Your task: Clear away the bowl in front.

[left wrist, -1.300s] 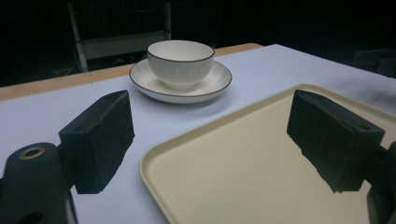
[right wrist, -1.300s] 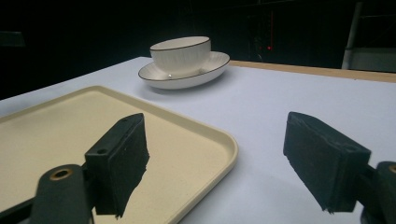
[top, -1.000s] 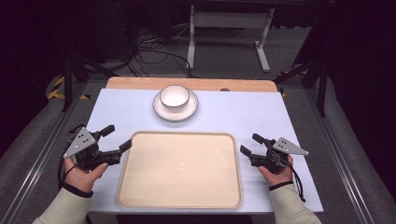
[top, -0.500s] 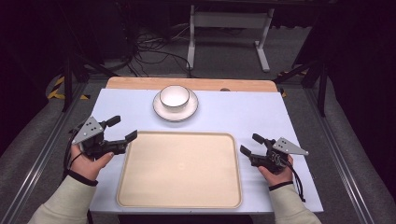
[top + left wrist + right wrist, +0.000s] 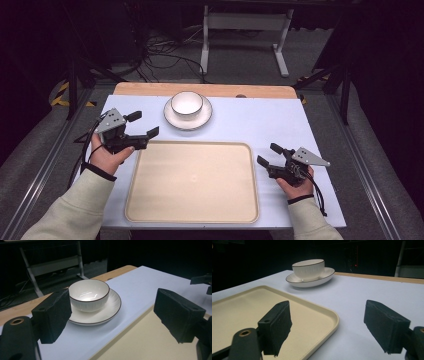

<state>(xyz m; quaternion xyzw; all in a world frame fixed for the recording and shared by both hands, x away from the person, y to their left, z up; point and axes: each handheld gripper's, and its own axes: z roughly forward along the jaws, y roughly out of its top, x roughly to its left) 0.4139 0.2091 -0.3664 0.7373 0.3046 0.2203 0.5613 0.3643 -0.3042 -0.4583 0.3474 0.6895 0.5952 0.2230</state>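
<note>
Both grippers gape empty — the left gripper (image 5: 140, 124) is nearer the bowl (image 5: 187, 104), which sits on its saucer (image 5: 188, 119) up-right of it; the right gripper (image 5: 269, 154) rests beside the tray (image 5: 192, 207).

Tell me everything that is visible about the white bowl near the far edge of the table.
The bowl is small, round and white, with a thin dark line around its rim and fine vertical ribs on its outer wall. It looks like glazed ceramic, shiny inside where light reflects. It stands upright and appears empty. It sits in the middle of a white saucer with the same dark rim line, on the pale blue table cover, beyond the beige tray. Only the saucer touches it; the open left gripper is apart from it.
</note>
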